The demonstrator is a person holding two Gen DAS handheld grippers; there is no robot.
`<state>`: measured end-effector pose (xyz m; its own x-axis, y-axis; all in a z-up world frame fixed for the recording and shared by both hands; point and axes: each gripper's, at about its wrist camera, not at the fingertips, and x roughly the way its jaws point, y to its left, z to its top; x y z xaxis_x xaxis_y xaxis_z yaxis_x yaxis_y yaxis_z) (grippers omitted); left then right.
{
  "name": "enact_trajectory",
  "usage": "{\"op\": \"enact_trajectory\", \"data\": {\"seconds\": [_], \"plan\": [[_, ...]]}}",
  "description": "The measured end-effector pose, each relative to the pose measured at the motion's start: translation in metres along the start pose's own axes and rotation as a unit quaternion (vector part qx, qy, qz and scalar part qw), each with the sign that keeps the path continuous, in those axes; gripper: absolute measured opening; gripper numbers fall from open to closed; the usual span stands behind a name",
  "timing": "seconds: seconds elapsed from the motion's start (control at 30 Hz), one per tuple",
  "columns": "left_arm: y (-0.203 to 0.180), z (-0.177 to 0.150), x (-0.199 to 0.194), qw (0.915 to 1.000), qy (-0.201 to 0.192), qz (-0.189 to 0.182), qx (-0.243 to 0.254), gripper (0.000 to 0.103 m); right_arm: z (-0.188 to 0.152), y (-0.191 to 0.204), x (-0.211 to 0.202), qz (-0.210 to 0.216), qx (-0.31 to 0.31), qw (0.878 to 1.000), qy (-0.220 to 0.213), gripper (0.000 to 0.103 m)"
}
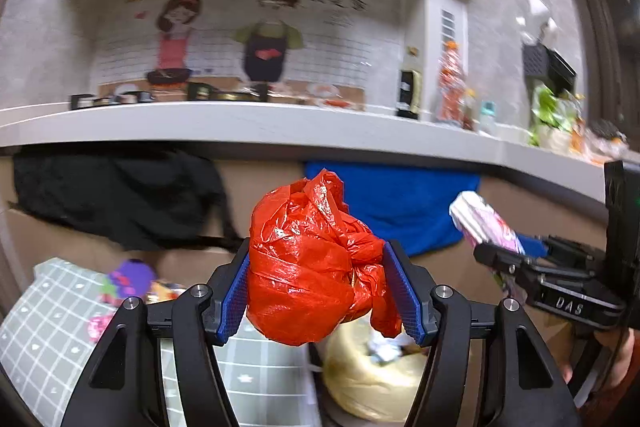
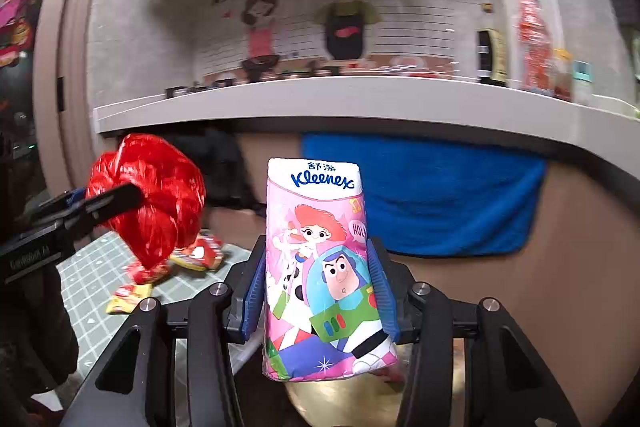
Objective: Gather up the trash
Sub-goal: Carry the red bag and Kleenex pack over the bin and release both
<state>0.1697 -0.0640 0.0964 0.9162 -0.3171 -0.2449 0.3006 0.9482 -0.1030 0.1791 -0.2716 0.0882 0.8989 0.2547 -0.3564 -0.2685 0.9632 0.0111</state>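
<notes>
Left gripper (image 1: pixel 326 291) pinched a red bag (image 1: pixel 312 263), right gripper (image 2: pixel 320 291) a tissue pack (image 2: pixel 320 267), both poised over the gold-lined bin (image 1: pixel 368 379), apparently for disposal.

The red bag (image 1: pixel 308 267) is thin, crinkled, glossy plastic. The tissue pack (image 2: pixel 320 271) wears smooth printed film with a soft sheen. The blue towel (image 2: pixel 440 195) looks matt, fuzzy cloth. The tongs' pads (image 1: pixel 402 291) are ribbed blue rubber.
</notes>
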Motion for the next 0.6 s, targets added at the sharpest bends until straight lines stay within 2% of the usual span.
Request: {"op": "enact_trajectory", "data": {"seconds": [0.27, 0.6], "plan": [[-0.046, -0.017, 0.042, 0.9985, 0.037, -0.038, 0.016, 0.063, -0.019, -0.048, -0.008, -0.039, 0.037, 0.998, 0.015, 0.044], [-0.057, -0.046, 0.083, 0.9953, 0.082, -0.052, 0.008, 0.063, -0.036, -0.061, 0.009, -0.047, 0.047, 0.997, 0.029, 0.044]]}}
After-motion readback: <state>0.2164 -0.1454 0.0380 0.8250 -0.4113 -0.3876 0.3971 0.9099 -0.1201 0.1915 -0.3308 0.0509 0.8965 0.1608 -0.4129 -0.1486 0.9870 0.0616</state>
